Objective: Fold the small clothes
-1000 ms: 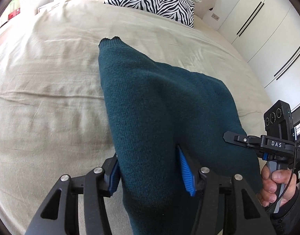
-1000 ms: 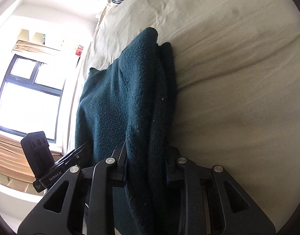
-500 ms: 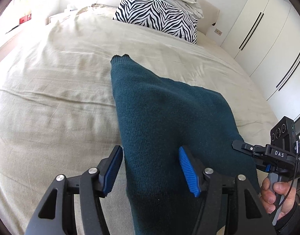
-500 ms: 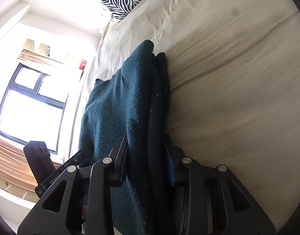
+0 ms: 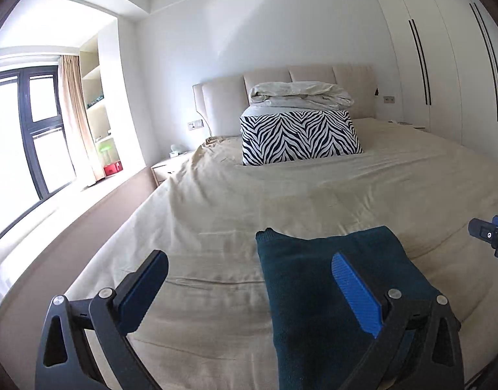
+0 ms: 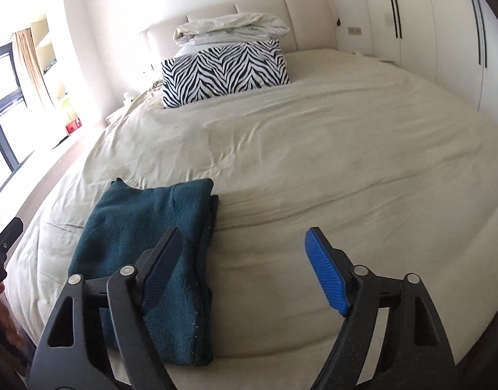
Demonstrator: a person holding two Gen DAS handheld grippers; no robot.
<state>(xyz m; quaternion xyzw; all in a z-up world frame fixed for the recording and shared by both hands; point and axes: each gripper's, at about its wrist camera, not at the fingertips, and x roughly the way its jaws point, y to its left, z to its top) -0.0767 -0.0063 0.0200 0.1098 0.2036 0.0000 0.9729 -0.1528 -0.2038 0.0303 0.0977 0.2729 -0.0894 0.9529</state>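
1. A bright bedroom: white wall, a dark-framed window with a beige curtain on the left, and tall white wardrobes with thin black handles on the right.
2. A wide bed under a creased cream cover fills most of both views, with a padded beige headboard at its far end.
3. A zebra pillow stands on edge near the headboard, and a bundled white duvet lies on top of it.
4. The sweater, dark teal knit, lies folded into a compact stack on the near part of the bed, flat on the cover, with layered edges showing along its right side.
5. The left gripper hangs above the sweater's left edge. Its jaws are spread wide and opening, touching no cloth; only bare cover shows in the gap.
6. The right gripper hangs above the sweater's right edge. Its jaws are also wide and opening, and nothing is gripped; its left finger shows in front of the fabric.
7. All 4 pads are ribbed blue.
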